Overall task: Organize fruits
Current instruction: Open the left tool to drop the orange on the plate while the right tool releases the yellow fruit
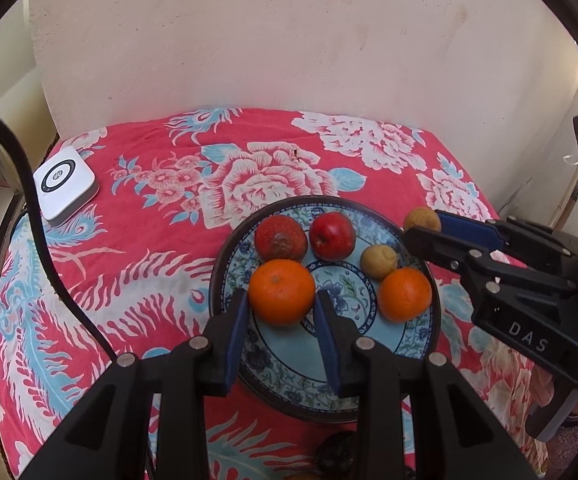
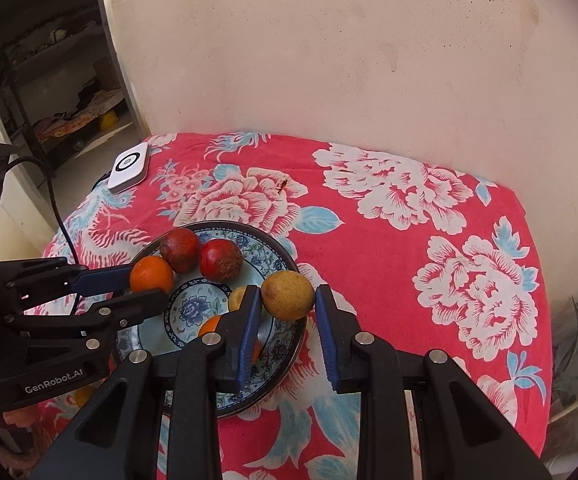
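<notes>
Now our right hand-held gripper (image 2: pixel 285 300) is clamped on the brown fruit (image 2: pixel 288 295) just over the plate (image 2: pixel 285 256) rim nearest the counter's right edge; our left hand-held gripper (image 1: pixel 279 300) clamps an orange (image 1: pixel 281 292) on the plate.

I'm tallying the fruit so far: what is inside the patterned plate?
The plate holds two oranges, two red fruits and one small yellow-brown fruit. Gripper fingers hide part of the plate's near side.
</notes>
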A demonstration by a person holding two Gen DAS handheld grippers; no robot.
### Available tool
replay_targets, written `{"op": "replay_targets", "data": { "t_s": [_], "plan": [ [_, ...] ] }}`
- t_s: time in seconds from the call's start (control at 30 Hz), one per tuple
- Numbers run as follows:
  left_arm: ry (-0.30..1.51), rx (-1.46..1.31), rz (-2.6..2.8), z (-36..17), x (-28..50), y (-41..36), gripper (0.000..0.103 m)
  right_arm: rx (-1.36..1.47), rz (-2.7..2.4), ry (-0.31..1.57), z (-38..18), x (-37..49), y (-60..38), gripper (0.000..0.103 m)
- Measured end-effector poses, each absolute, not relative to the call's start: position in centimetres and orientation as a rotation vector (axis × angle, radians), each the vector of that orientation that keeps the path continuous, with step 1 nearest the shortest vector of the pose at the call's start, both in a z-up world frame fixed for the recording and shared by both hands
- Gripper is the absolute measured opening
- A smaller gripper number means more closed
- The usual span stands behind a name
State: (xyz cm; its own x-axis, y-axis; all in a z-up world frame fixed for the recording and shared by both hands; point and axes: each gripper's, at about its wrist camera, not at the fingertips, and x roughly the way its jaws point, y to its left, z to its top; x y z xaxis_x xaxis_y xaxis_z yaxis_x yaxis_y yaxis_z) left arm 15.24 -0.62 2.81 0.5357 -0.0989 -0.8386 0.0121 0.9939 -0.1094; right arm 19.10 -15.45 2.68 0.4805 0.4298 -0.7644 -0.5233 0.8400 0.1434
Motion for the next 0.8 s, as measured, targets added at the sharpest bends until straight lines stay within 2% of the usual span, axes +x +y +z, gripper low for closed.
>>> {"op": "replay_targets", "data": {
  "t_s": [0.8],
  "plan": [
    [0.994,-0.090,-0.089,2.2,15.6,-0.9,0.035,-0.119,0.630,0.904,1.7,20.3,-13.1,0.031]
  ]
}}
